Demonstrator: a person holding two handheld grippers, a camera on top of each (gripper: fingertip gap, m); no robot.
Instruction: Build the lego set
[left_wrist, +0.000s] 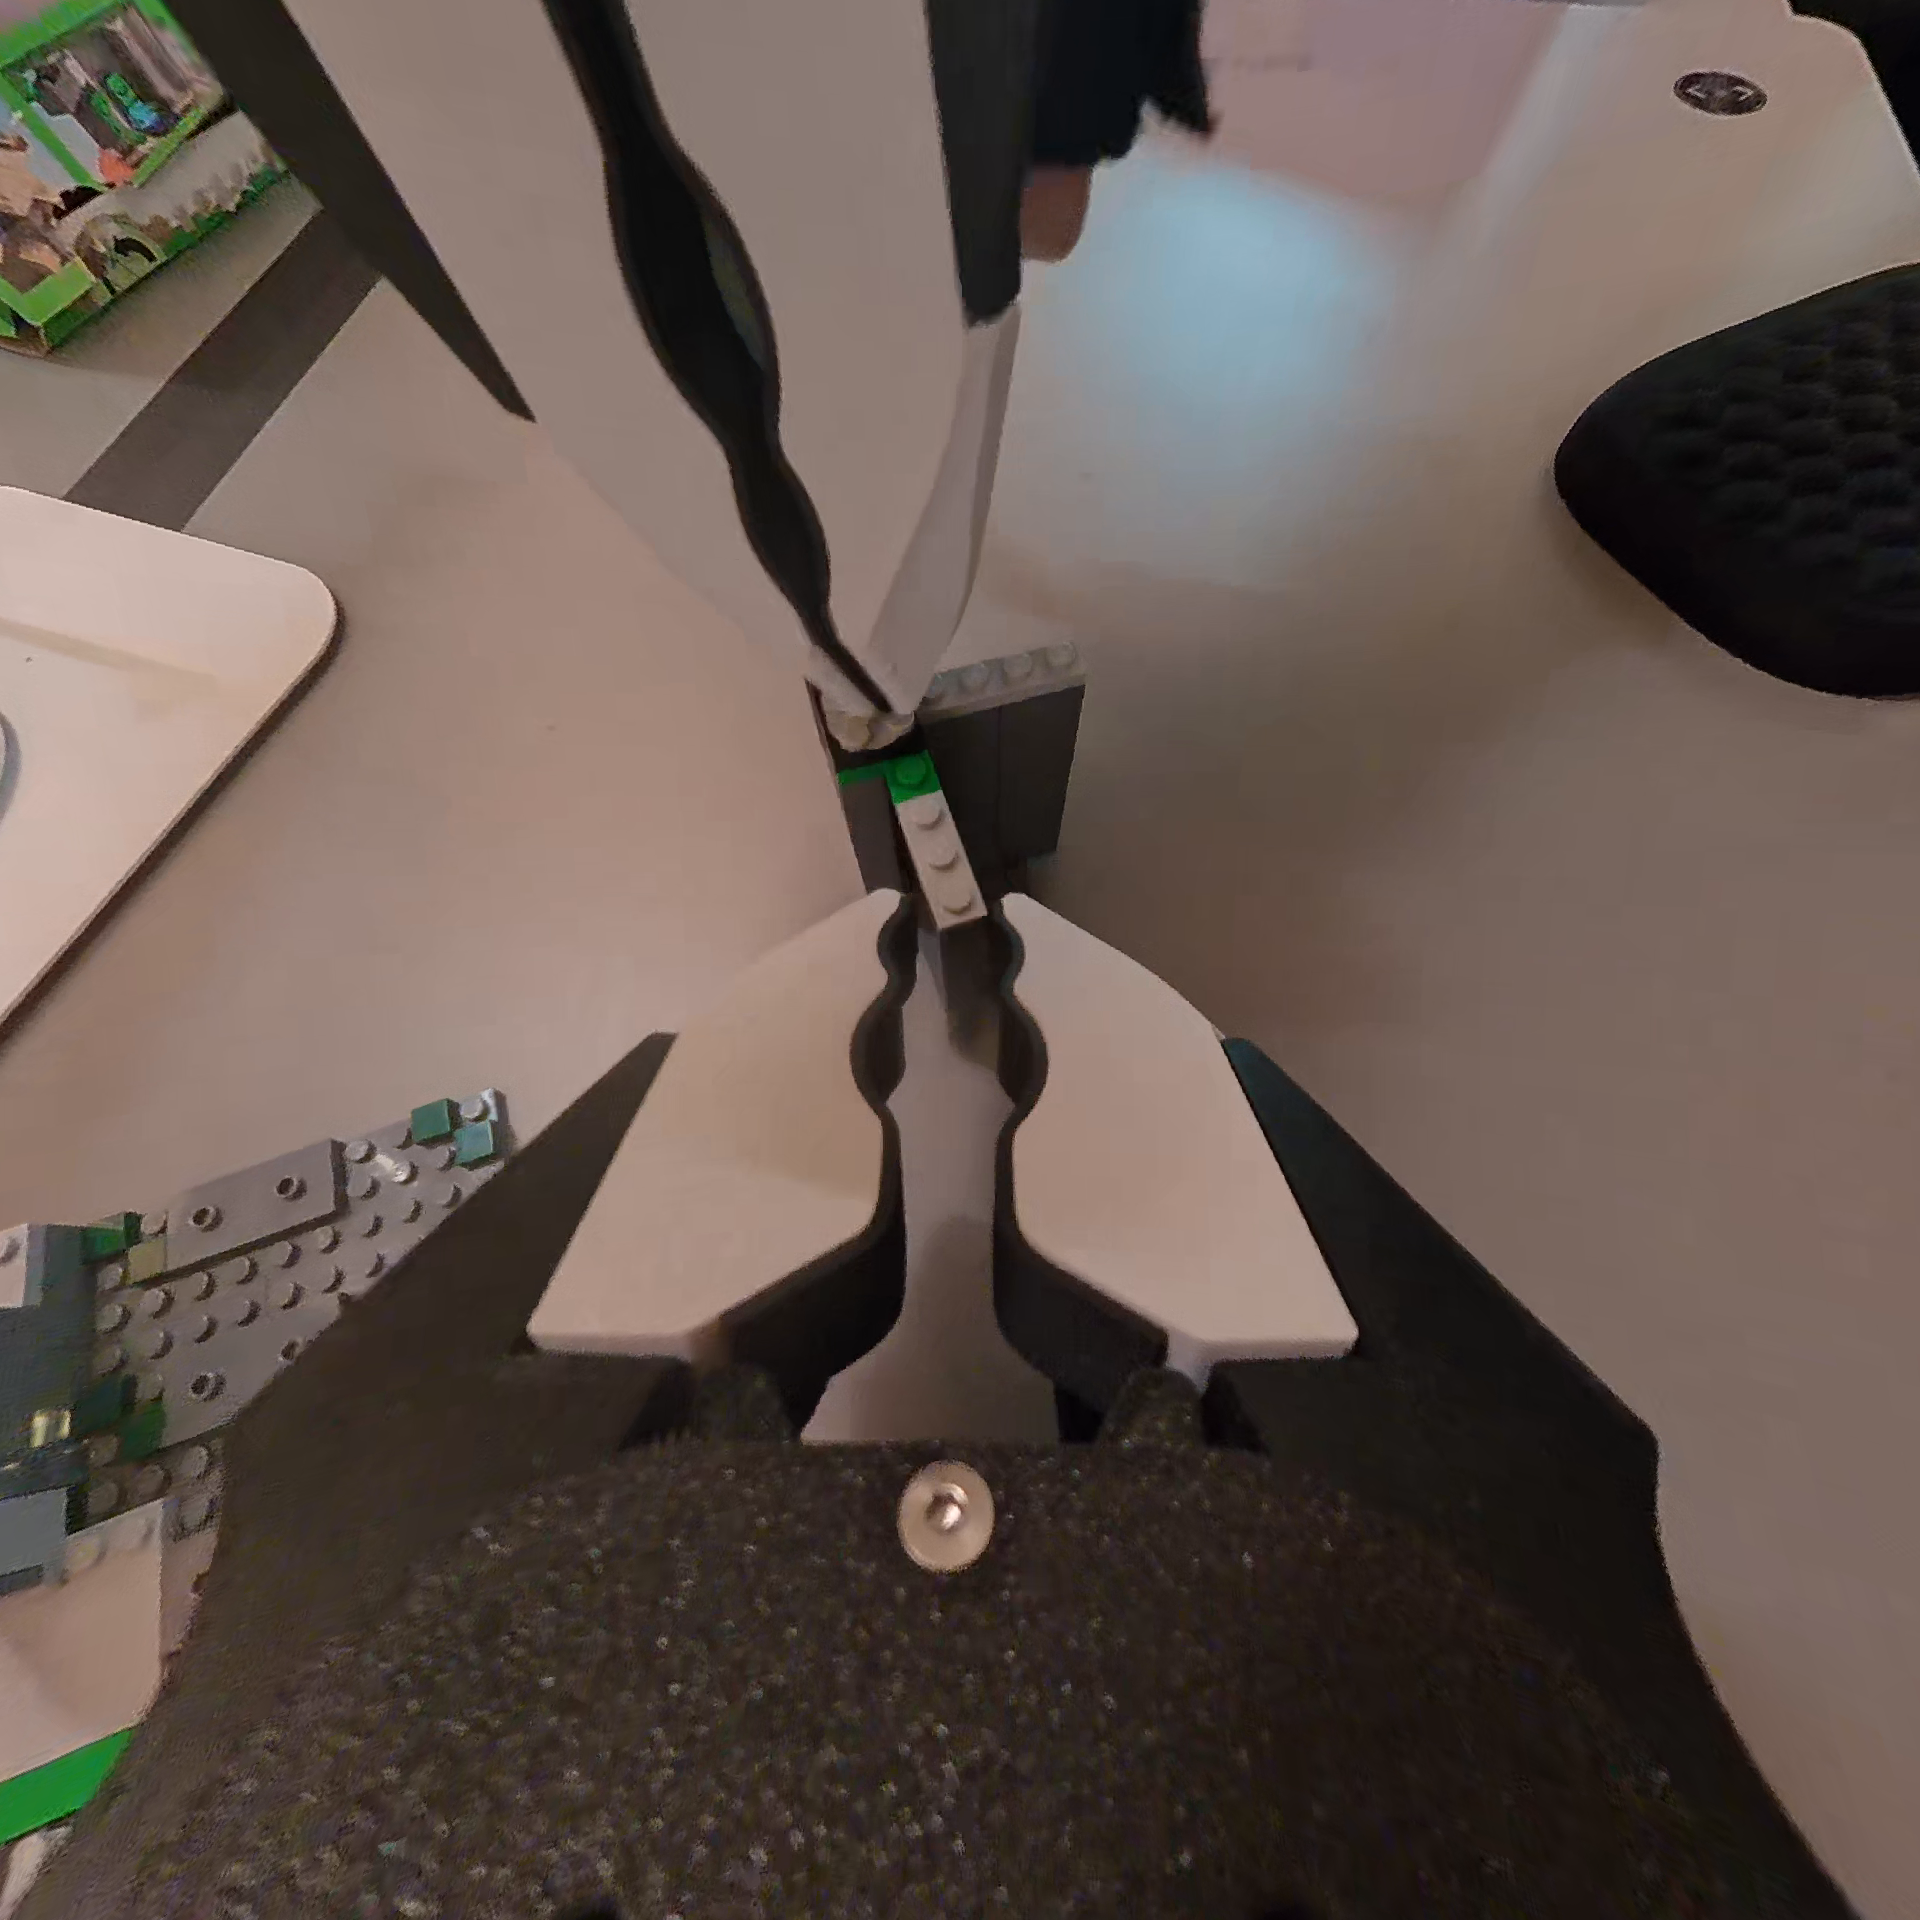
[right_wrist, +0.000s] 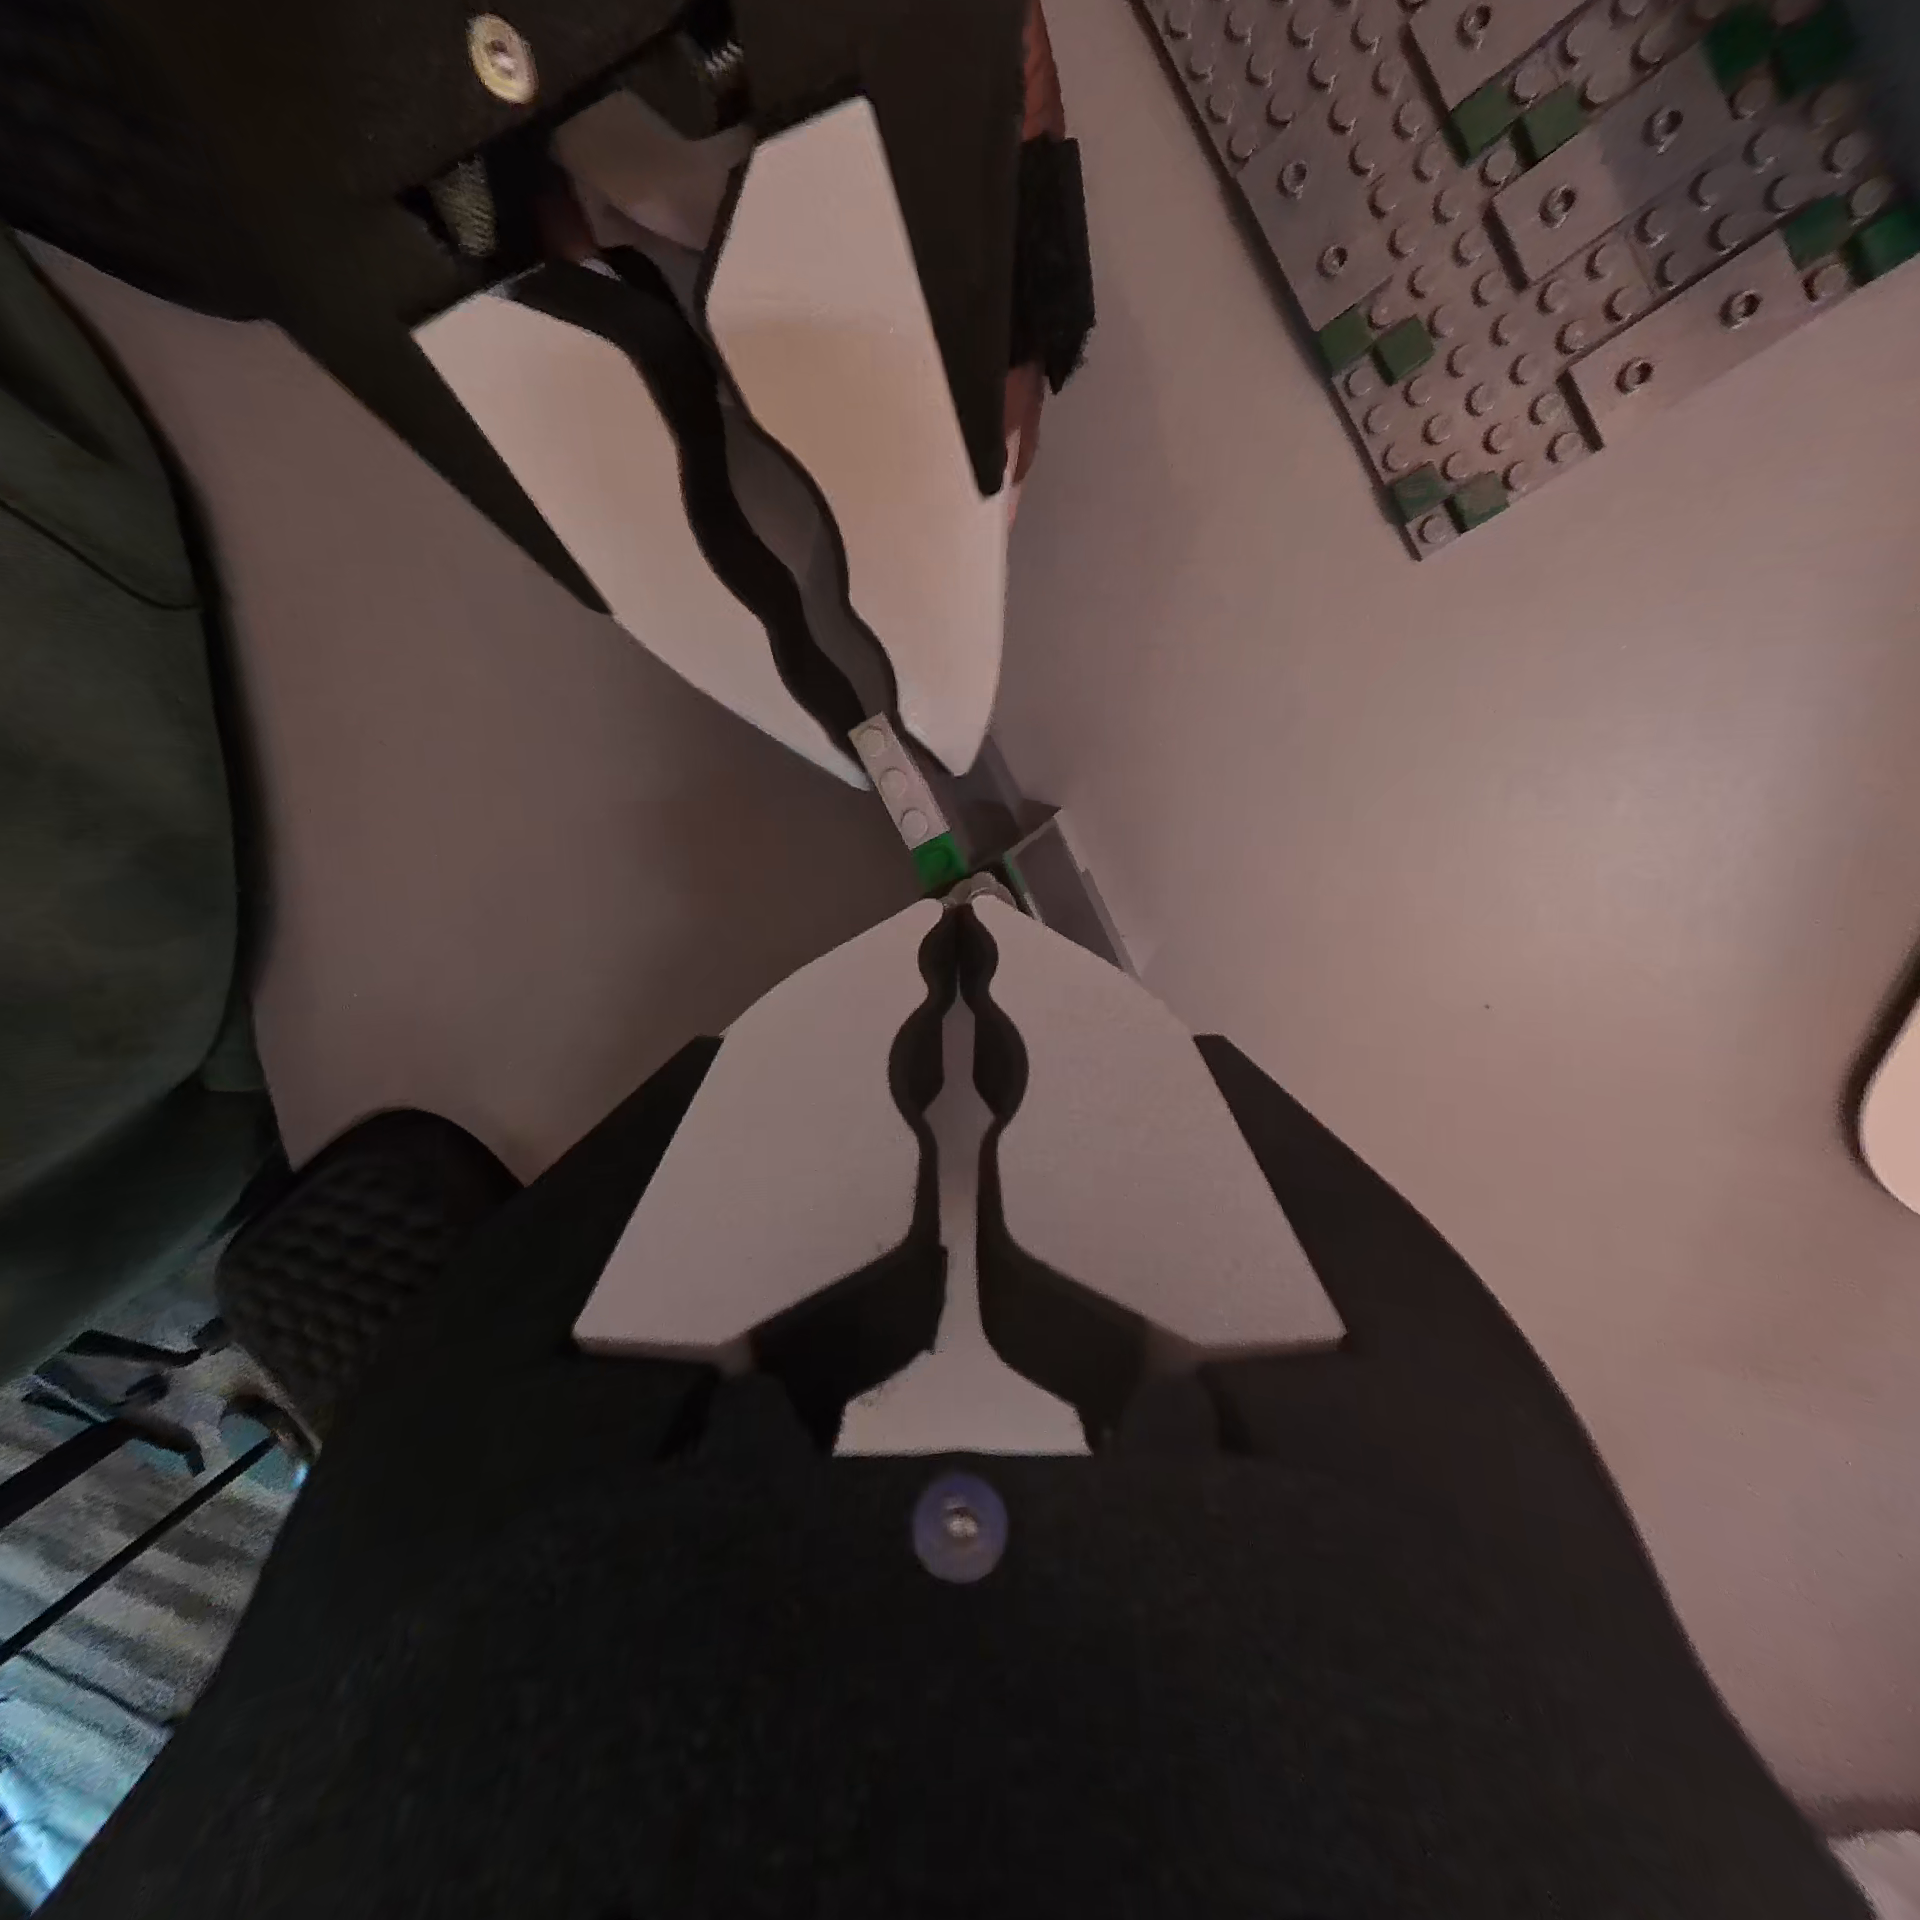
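My left gripper (left_wrist: 951, 909) is shut on a dark grey lego wall section (left_wrist: 1023, 769) and holds it above the table. A light grey studded strip (left_wrist: 943, 862) and a green stud (left_wrist: 911, 771) run along its top edge. My right gripper (right_wrist: 961, 909) is shut on a small light grey piece (right_wrist: 974, 886) and holds it against the end of the wall, just past the green stud (right_wrist: 940, 860). The right gripper (left_wrist: 873, 712) comes in from the top of the left wrist view. The left gripper (right_wrist: 914, 748) comes in from the top of the right wrist view.
A grey studded base build with small green tiles (left_wrist: 260, 1278) (right_wrist: 1558, 260) lies on the white table. A lego box (left_wrist: 94, 187) stands far left. A white board (left_wrist: 135, 675) lies at left. A black textured armrest (left_wrist: 1766, 499) (right_wrist: 343, 1226) sits beside the table. Less than 4 cm separates the two grippers' tips. Both grippers' tips are roughly 25 centimeters from the black textured armrest (left_wrist: 1766, 499).
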